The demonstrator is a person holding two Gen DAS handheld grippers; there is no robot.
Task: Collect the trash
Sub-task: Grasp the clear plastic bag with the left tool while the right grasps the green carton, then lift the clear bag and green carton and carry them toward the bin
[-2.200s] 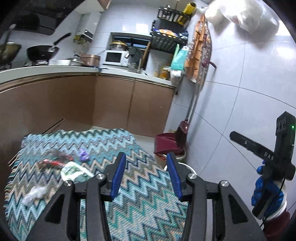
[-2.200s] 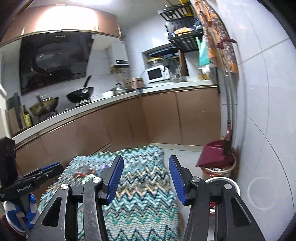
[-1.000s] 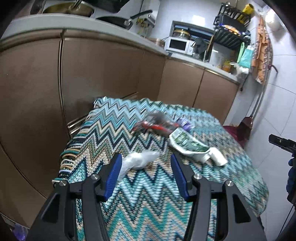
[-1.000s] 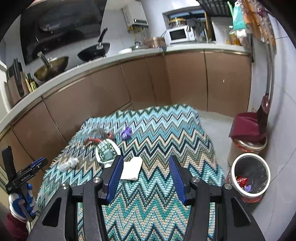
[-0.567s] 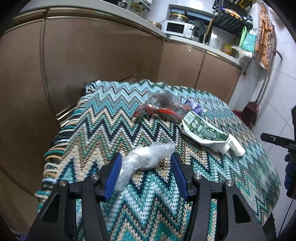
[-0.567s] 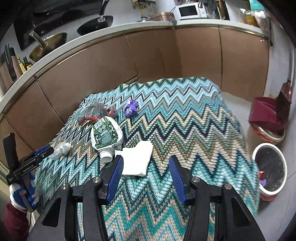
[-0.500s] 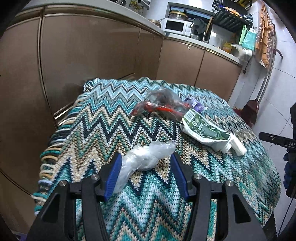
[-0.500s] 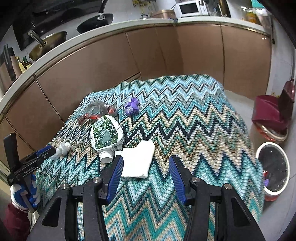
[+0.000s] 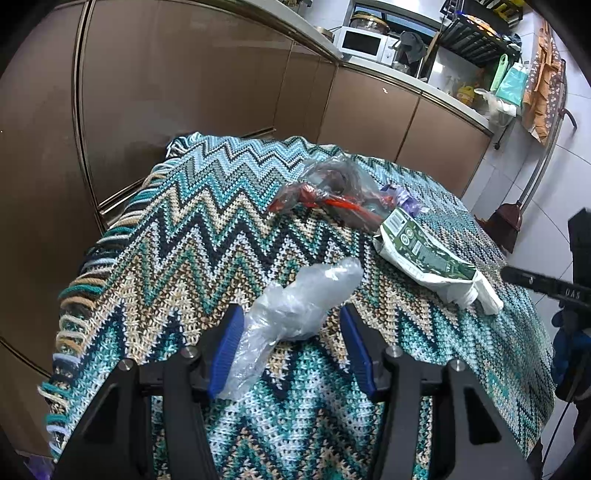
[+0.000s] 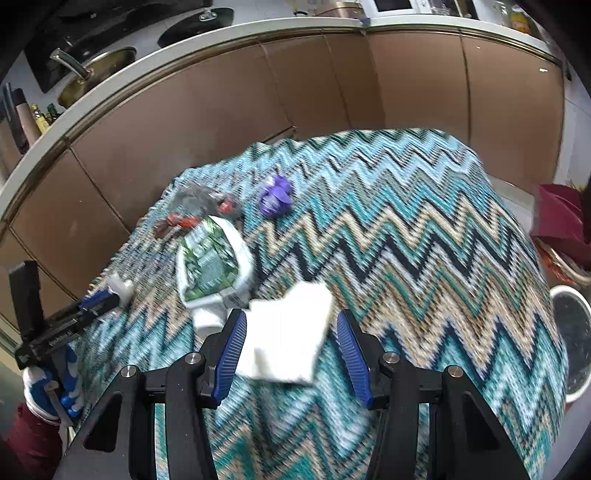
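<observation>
A: Working from the zigzag cloth [image 9: 207, 236] down: where's the trash?

B: Clear plastic wrap [image 9: 295, 306] lies between the left gripper [image 9: 291, 350]'s parted, empty jaws; white tissue [image 10: 288, 332] between the right gripper [image 10: 291, 354]'s.

A: Judging by that, lower first, then pinch each mid-bundle.

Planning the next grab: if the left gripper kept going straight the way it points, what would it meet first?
Most likely the crumpled clear plastic bag, already lying between the open left gripper fingers on the zigzag cloth; depth is uncertain.

Zigzag-knit teal tablecloth [image 9: 207, 236], brown kitchen cabinets [image 9: 192, 85], white microwave [image 9: 360, 43] on the counter, black dish rack [image 9: 476, 29], wok [image 10: 92, 70], dark red dustpan [image 10: 561, 218]
</observation>
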